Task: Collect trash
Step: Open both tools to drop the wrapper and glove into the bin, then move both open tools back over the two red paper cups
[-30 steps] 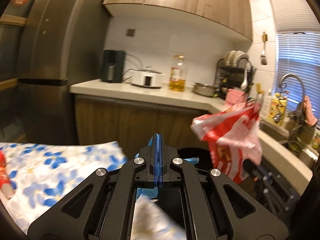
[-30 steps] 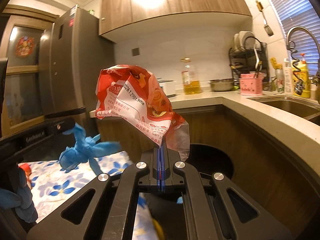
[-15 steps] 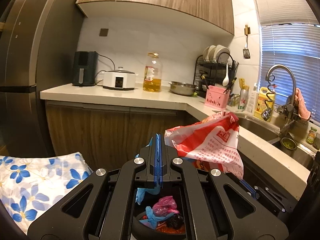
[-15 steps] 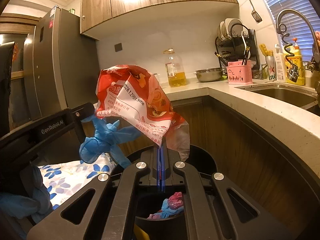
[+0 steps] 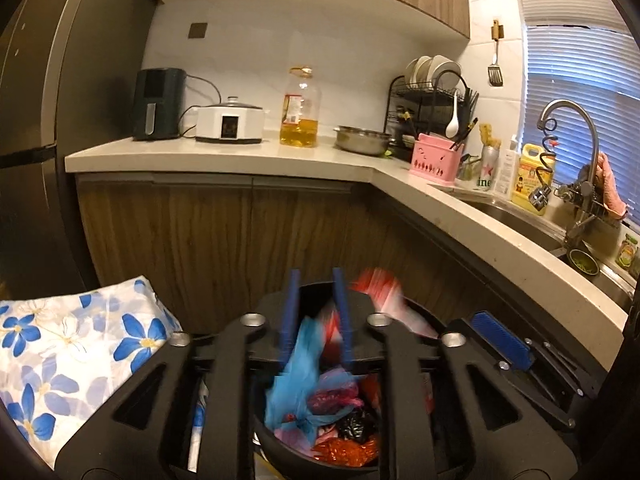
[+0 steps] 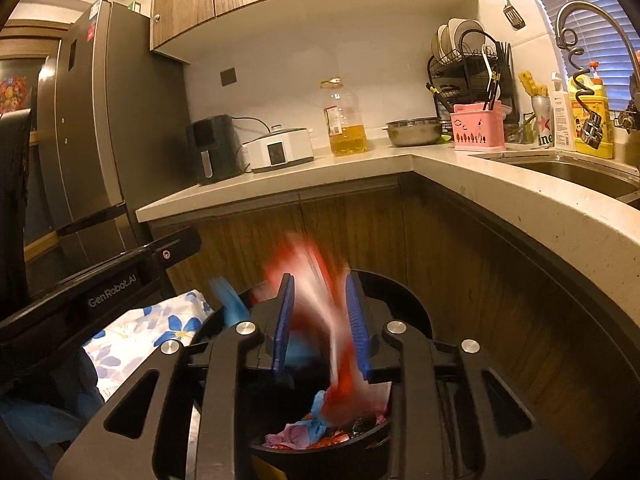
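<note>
A black round trash bin stands on the floor below both grippers, holding pink, blue, black and red litter. My left gripper is open above it; a blue plastic glove falls, blurred, between and below its fingers. My right gripper is open too; the red and white snack bag drops as a blur between its fingers towards the bin. The bag also shows in the left wrist view, beside the right gripper's blue pad.
A table with a blue-flowered cloth stands left of the bin. Wooden cabinets under an L-shaped counter lie behind, with an oil bottle, cooker and dish rack. A sink is right, a fridge left.
Both grippers have moved over the bin and opened. The blue glove has left the left gripper and the red bag the right one; both are falling.
</note>
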`<state>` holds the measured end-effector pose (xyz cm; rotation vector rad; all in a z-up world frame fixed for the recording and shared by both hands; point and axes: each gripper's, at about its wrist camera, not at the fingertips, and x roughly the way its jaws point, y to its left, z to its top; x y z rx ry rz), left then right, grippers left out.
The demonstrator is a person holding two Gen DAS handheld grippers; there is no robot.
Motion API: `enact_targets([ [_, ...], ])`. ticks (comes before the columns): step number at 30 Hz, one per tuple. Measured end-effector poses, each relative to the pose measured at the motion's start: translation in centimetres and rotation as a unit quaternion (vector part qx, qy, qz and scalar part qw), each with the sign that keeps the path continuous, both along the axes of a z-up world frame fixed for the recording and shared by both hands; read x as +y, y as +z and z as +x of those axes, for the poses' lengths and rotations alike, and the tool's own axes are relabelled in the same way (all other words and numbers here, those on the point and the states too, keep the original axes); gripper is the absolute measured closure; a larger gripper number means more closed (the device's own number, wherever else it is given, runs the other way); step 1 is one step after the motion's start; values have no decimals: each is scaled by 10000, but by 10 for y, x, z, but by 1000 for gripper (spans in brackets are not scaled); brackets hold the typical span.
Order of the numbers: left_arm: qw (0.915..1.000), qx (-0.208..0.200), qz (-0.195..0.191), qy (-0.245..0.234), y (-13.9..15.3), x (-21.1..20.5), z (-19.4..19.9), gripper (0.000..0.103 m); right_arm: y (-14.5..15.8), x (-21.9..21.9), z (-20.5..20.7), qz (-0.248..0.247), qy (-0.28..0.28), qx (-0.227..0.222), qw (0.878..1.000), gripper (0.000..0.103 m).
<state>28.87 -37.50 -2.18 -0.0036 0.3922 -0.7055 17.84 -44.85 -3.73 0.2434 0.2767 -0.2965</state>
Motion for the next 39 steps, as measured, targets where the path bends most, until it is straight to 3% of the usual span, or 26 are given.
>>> enact_targets([
  [2,10000,15,-11,71,-2,4,2,53,-2,-2,-1,1,-61,26,10000,67],
  [3,9999,9,-34,116,-2,7,2,49,-2,-4,-1,21,-85,30,10000,65],
  [5,9996,-27,-98,262,-1,14,1,33,-3,-5,-4,48,-144,29,9999,59],
  [12,9965,-343,32,762,0,48,-23,13,6,3,-17,-39,-174,-62,9998,35],
  [19,9832,-551,81,1737,-9,125,-57,9,12,33,-27,16,151,-155,9998,30],
  [25,9574,-623,191,2813,-18,211,-73,9,9,81,-28,-15,605,-150,9981,30],
  [33,9249,-466,202,3767,-26,321,-85,9,7,149,-21,-38,1301,-93,9914,30],
  [39,8981,-377,98,4380,-31,397,-101,9,1,217,-6,-81,2054,36,9786,30],
])
